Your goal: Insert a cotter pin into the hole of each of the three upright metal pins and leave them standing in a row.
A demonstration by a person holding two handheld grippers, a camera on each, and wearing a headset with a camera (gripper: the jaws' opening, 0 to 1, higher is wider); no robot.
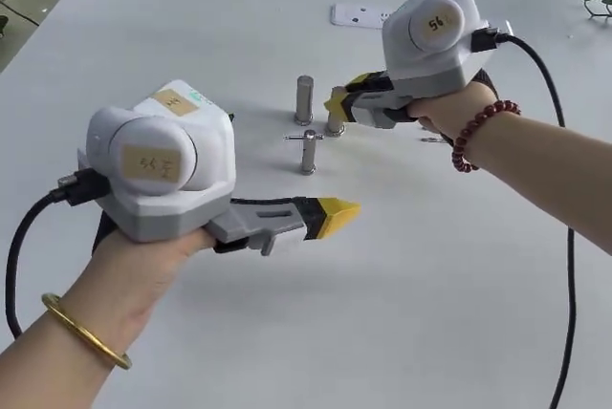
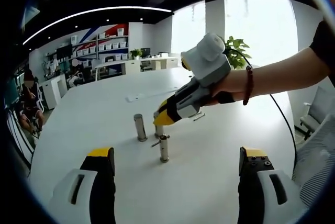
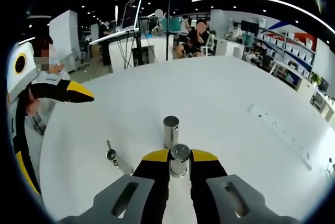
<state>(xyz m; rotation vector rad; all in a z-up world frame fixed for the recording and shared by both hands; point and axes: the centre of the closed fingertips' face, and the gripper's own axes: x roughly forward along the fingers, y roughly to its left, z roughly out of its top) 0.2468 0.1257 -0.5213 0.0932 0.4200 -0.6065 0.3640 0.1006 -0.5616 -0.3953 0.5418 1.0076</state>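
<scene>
Three upright metal pins stand near the table's middle. The far pin [image 1: 304,98] [image 3: 170,131] [image 2: 140,127] is bare. The near pin [image 1: 309,153] [image 2: 164,148] [image 3: 111,155] has a cotter pin [image 1: 304,136] [image 2: 155,143] through its top. My right gripper [image 1: 335,103] [image 3: 180,158] [image 2: 162,118] is shut on the third pin [image 1: 335,126] [image 3: 179,151], its yellow fingertips tight against both sides. My left gripper [image 1: 339,213] [image 2: 176,153] hovers open and empty, nearer to me than the pins.
Loose cotter pins [image 1: 432,139] lie on the table by the right wrist. A white power strip [image 1: 359,15] [image 3: 277,130] lies at the far side. A black cable [image 1: 571,266] trails from the right gripper. People and desks are far behind.
</scene>
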